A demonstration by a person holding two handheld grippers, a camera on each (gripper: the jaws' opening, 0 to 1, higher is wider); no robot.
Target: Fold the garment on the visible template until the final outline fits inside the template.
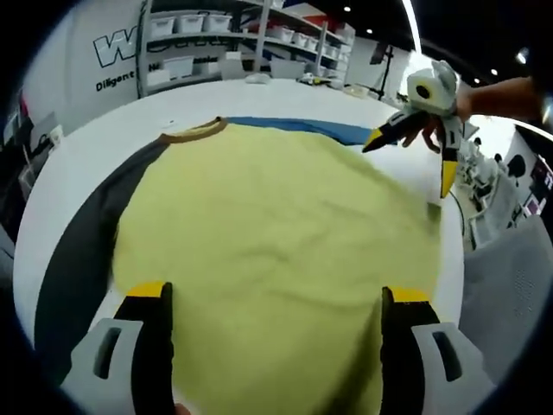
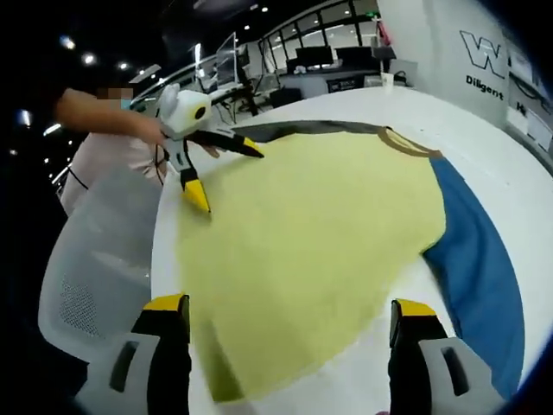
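Note:
A yellow garment (image 1: 276,225) with a brown collar (image 1: 194,131) lies spread flat on the white table (image 1: 95,147). From under it a flat sheet pokes out, dark grey (image 1: 78,251) on one side and blue (image 1: 302,126) on the other. My left gripper (image 1: 276,294) hovers open over the near hem, nothing between its jaws. My right gripper (image 1: 409,164) hangs open above the garment's far right edge, held by a hand. In the right gripper view, the garment (image 2: 320,225) lies ahead of the open right gripper (image 2: 291,305), the blue part (image 2: 479,277) to its right, and the left gripper (image 2: 229,179) stands open at the far left edge.
A white mesh chair (image 2: 86,285) stands off the table's edge by the person (image 2: 104,112); the chair (image 1: 510,285) is also at the right of the left gripper view. Shelves with white bins (image 1: 190,35) line the back wall. Bare table top (image 2: 510,164) surrounds the garment.

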